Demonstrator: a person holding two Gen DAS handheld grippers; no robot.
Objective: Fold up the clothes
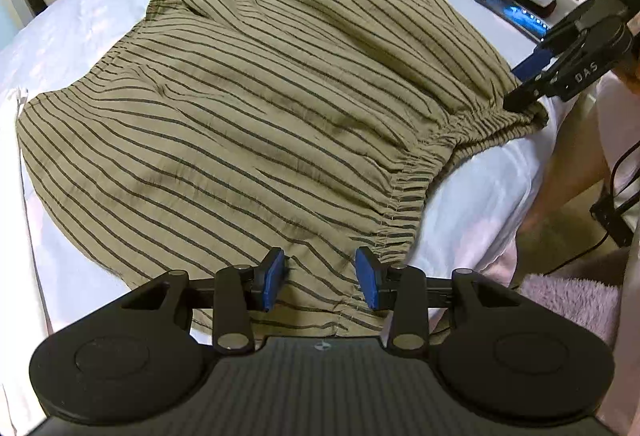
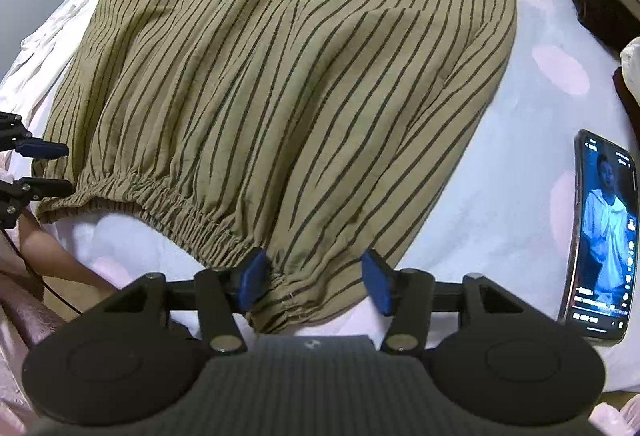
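Both grippers, left gripper (image 1: 320, 278) and right gripper (image 2: 316, 282), stand with jaws parted astride the elastic waistband of the striped garment (image 1: 256, 108), spread flat on the bed (image 1: 80, 20); phone (image 2: 602, 236) at 3 o'clock.

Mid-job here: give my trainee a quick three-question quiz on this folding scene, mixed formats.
1. True or false: the striped garment lies spread on the bed sheet.
2. Which side of the garment is the phone on in the right wrist view: A left, B right?
3. Fill in: the left gripper and right gripper both have their jaws ____.

Key: 1 true; 2 B; 3 open.
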